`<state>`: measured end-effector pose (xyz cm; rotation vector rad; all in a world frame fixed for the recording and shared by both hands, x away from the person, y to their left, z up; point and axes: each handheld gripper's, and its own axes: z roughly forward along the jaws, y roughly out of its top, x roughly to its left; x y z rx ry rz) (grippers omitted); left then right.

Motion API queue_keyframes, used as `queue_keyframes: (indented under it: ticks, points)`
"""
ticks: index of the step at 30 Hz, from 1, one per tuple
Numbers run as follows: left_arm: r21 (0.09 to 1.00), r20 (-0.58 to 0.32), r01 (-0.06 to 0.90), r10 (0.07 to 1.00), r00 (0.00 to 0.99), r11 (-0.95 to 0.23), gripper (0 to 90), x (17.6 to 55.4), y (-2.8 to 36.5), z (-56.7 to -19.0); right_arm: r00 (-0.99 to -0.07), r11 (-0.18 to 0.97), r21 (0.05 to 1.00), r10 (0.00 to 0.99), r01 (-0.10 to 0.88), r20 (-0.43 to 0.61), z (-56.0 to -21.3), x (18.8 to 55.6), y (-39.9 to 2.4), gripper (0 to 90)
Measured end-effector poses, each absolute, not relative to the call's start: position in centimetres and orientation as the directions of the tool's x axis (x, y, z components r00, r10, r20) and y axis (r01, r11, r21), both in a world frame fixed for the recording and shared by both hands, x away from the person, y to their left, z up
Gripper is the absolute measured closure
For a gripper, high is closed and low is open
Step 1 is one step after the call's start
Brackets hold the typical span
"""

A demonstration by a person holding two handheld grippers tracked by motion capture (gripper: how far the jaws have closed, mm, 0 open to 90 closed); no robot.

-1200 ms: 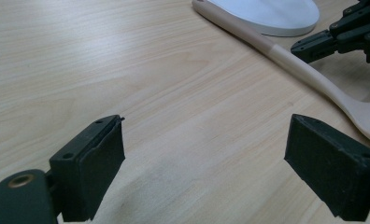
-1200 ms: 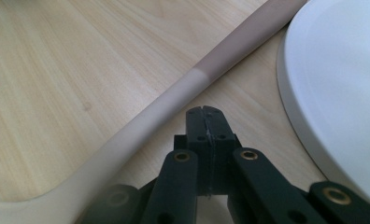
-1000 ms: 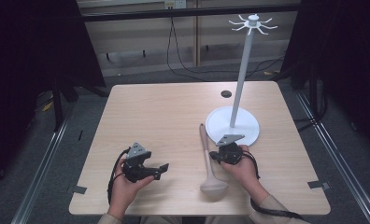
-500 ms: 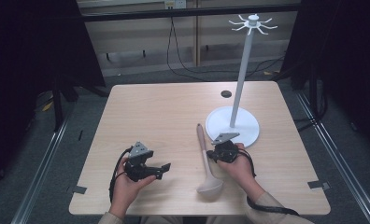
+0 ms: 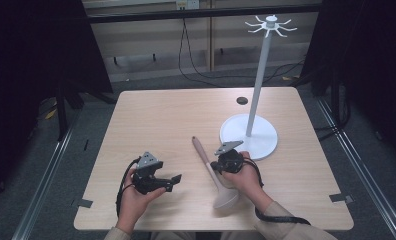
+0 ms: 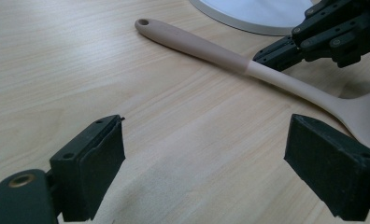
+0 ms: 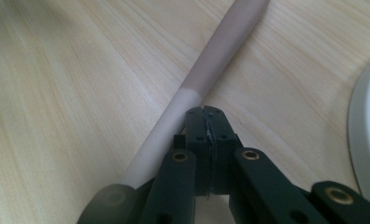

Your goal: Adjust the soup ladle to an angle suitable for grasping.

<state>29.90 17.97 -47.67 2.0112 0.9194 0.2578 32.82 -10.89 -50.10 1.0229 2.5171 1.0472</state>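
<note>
right gripper [image 5: 217, 164] nudged left against ladle [image 5: 213, 172]

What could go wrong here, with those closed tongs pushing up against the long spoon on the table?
The right tongs are shut with nothing between them, their tip against the spoon handle. Pushing sideways may slide or spin the spoon rather than pick it up. The white stand base lies close beside it, so the spoon or the hand might bump it and rock the tall pole. The left tongs are open and apart from the spoon, so nothing steadies it.
</note>
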Motion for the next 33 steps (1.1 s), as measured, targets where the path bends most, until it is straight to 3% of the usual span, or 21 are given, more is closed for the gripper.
queue_keyframes:
  ticks: [23, 33]
  points:
    - [0.792, -0.159, 0.511, 0.695, 0.701, -0.335, 12.0, 30.0, 18.1, -47.8, -0.783, 0.547, 0.682, 0.619, 0.485, 0.061, -50.0, 33.1, -8.9, 87.9]
    - [0.792, -0.163, 0.512, 0.693, 0.702, -0.333, 12.0, 30.0, 18.4, -47.7, -0.779, 0.561, 0.662, 0.625, 0.496, 0.053, -49.7, 33.4, -9.1, 80.5]
